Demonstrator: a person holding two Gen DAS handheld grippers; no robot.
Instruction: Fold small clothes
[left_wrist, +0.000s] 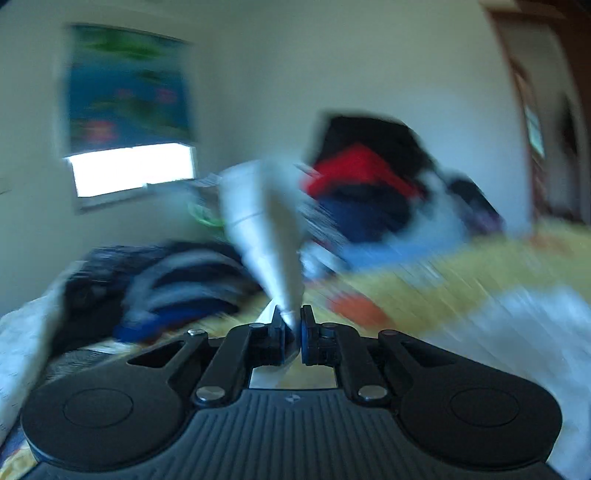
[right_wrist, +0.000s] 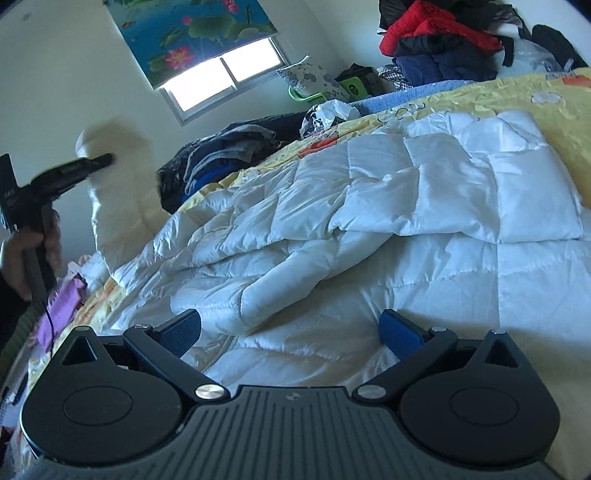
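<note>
The right gripper (right_wrist: 290, 332) is hovering just above the white quilted down jacket (right_wrist: 369, 206), its blue-padded jaws spread wide and holding nothing; the rumpled fabric is lying between and beyond the two fingers. The jacket is spreading across the middle of the bed, over a yellow printed bedspread (right_wrist: 517, 92), with one sleeve (right_wrist: 118, 192) being lifted off the bed's left edge.

The left gripper (left_wrist: 293, 328) is pinching that white sleeve (left_wrist: 258, 221), its jaws pressed together on a thin fold of fabric that is rising up and away from the fingertips. In the right wrist view the same tool (right_wrist: 74, 168) is appearing at the left edge, raised above the bed and pointing toward the blurred sleeve, with the person's left hand (right_wrist: 33, 251) wrapping its handle. The left wrist view is heavily motion-blurred, so finer detail cannot be told.

A small emblem is showing on each gripper body; no writing is legible.

Beyond the jacket, a dark pile of folded clothes (right_wrist: 229, 147) is sitting at the bed's far left edge. A heap of red, navy and black garments (right_wrist: 436, 40) is lying at the far right corner. On the far wall, a lotus-print roller blind (right_wrist: 192, 33) is hanging over a bright window (right_wrist: 221, 77).
</note>
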